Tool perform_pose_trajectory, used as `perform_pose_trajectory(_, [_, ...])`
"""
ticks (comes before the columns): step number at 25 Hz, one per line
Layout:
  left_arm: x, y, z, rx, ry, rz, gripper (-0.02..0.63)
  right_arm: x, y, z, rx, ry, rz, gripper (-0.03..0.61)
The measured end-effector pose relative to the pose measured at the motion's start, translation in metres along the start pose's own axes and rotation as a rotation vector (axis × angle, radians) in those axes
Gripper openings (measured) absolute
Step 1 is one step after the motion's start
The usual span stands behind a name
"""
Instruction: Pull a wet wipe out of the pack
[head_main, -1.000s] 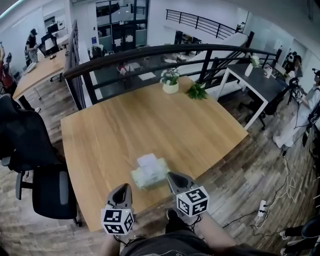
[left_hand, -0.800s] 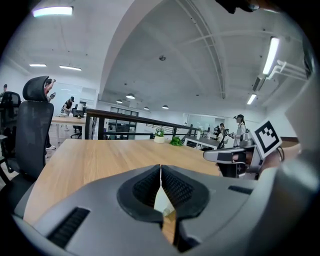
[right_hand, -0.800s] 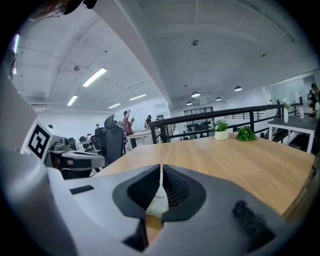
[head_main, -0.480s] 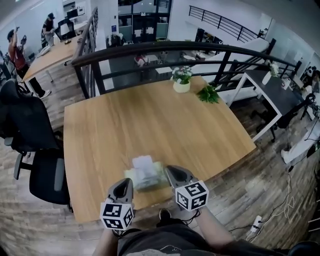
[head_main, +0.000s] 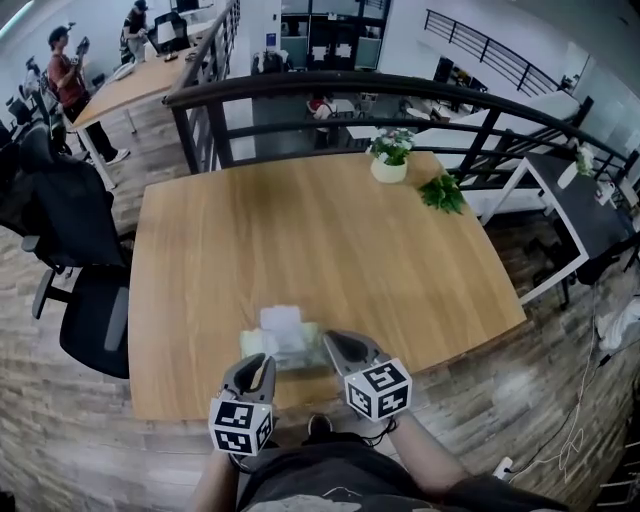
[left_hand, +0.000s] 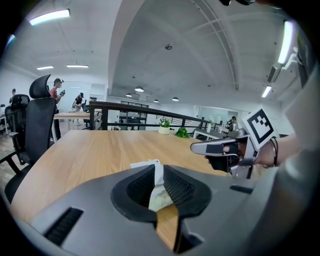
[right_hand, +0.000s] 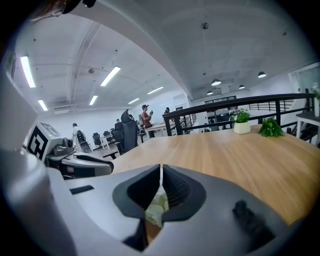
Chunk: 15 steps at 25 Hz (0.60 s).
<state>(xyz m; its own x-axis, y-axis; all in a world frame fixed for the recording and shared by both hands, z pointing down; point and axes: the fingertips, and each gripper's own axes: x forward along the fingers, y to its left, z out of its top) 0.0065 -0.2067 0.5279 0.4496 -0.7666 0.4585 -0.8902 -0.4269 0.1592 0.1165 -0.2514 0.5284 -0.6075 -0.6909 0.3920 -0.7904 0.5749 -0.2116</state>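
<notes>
A pale green wet wipe pack (head_main: 292, 350) lies near the table's front edge, with a white wipe (head_main: 281, 320) sticking out of its top. My left gripper (head_main: 263, 361) is at the pack's near left corner. Its jaws are opening to a narrow slit with nothing between them; through the slit (left_hand: 157, 172) I see the white wipe (left_hand: 145, 164) and the pack (left_hand: 161, 200) ahead. My right gripper (head_main: 330, 343) is at the pack's near right corner, its jaws shut and empty (right_hand: 161, 170), the pack (right_hand: 156, 210) just below them.
The wooden table (head_main: 300, 230) carries a potted plant (head_main: 390, 160) and a green sprig (head_main: 442, 193) at its far right. A black office chair (head_main: 80, 300) stands at the left, and a dark railing (head_main: 400, 95) runs behind. People stand at desks far left.
Both grippers have come forward and lower, and their tips now flank the pack's near end. The head view has shifted, so the table sits further right in it.
</notes>
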Motion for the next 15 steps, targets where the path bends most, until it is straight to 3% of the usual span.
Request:
perform_pose_trajectory(2, [0.009,-0.005,-0.002,0.001,0.022,-0.006,0.118,0.000,-0.005,-0.002,0.000,0.006,0.013,0.028])
perform_pose_trajectory(4, [0.018,-0.008,-0.004,0.010,0.045,0.005,0.154,0.002,-0.009,-0.003,0.000,0.011,0.026,0.028])
perform_pose_trajectory(15, [0.049,0.006,-0.010,0.007,0.115,0.186,0.164,0.014,-0.020,-0.012,-0.006,0.046,0.098,0.028])
